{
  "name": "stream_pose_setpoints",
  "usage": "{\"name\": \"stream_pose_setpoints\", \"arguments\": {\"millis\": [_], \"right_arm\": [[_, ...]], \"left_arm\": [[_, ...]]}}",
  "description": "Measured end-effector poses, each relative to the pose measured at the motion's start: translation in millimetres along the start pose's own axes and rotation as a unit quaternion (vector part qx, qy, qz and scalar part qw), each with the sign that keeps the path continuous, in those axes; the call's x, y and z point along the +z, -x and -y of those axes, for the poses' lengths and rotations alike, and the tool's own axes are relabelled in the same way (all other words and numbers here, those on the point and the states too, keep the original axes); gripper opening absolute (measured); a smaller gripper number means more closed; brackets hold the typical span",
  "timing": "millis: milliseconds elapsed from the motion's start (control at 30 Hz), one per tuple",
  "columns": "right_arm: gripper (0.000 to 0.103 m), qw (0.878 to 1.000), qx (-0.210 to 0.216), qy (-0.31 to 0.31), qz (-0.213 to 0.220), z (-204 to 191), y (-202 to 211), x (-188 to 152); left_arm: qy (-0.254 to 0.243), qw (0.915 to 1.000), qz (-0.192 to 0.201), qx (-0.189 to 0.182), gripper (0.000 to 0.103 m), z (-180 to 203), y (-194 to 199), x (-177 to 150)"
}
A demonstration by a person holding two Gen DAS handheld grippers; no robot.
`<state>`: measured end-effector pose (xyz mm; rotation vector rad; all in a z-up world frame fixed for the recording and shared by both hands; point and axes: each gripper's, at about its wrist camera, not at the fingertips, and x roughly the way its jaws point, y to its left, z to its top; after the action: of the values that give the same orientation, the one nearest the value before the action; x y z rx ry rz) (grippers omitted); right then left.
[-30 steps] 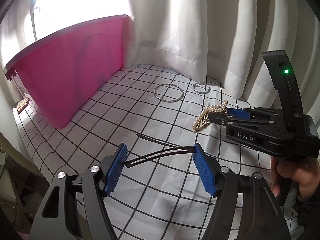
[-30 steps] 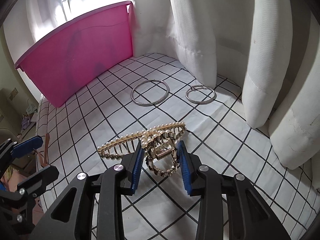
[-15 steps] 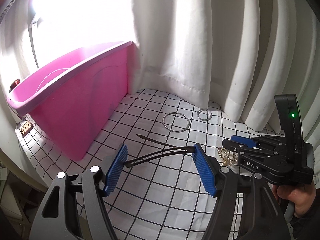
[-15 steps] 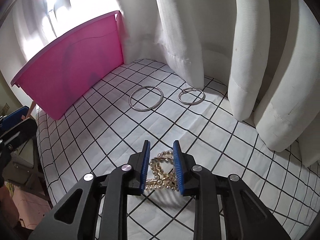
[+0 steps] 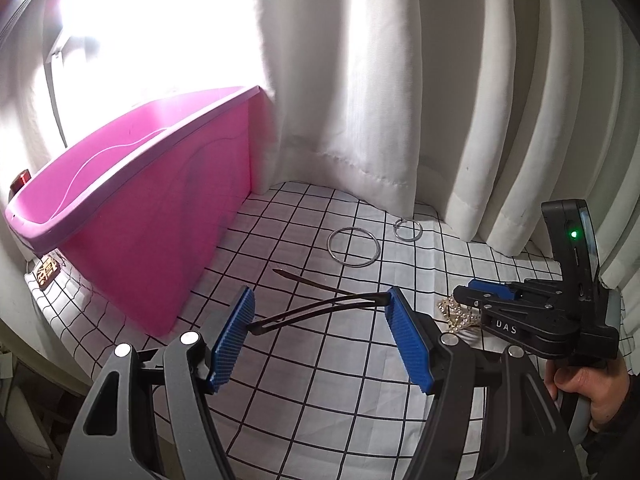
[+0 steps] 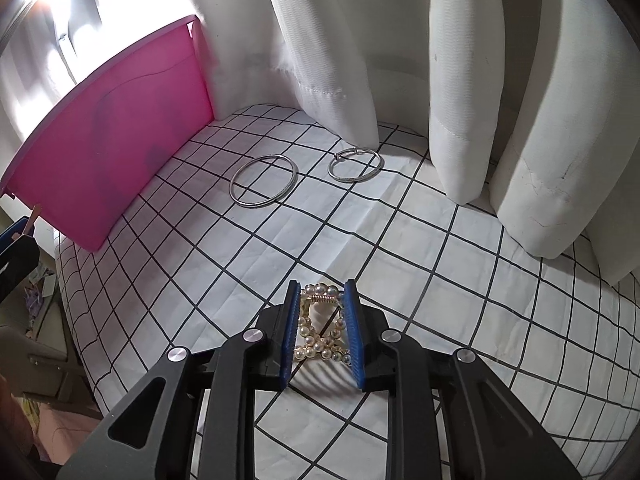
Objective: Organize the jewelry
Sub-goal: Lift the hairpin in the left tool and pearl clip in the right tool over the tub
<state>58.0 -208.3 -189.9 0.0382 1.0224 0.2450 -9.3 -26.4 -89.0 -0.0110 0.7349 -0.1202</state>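
The right gripper point(image 6: 320, 332) had its jaws clamped on a pearl-and-gold hair claw point(image 6: 320, 328), pinching the spring end so the toothed halves hung free above the checked cloth point(image 6: 400, 240), a hold that appeared chosen to carry the piece rather than press it down. The left gripper point(image 5: 320, 336) held a thin dark hairpin point(image 5: 316, 308) spanning its widely parted jaws, one end lodged against each blue pad, the pin apparently braced there for transport; its shadow lay on the cloth beneath. Beyond both tools, a large silver bangle point(image 6: 264, 186) and a smaller silver hoop point(image 6: 354, 165) lay flat and near each other on the cloth, not yet collected. A pink plastic bin point(image 5: 140, 216) stood to the left against the white curtains point(image 6: 460, 80), its open top the likely destination for each item. Whether anything already lay inside could not be made out.
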Motion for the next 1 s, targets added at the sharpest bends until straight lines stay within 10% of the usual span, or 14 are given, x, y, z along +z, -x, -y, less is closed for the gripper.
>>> {"name": "stream_pose_setpoints", "arguments": {"millis": [133,333,1000], "right_arm": [[0.046,1.0,-0.002,-0.002,-0.024,-1.9,-10.0,-1.0],[0.031,0.999,-0.023,0.006,-0.029,-7.2,-19.8,-8.4],[0.03,0.998,-0.009,0.032,0.043,-47.6,46.6,31.2]], "left_arm": [[-0.001,1.0,0.001,-0.001,0.065,-1.9,1.5,-0.7],[0.001,1.0,0.0,0.0,0.065,-3.9,3.0,-2.1],[0.016,0.9982,0.058,0.0,0.065,-24.5,41.6,41.9]]}}
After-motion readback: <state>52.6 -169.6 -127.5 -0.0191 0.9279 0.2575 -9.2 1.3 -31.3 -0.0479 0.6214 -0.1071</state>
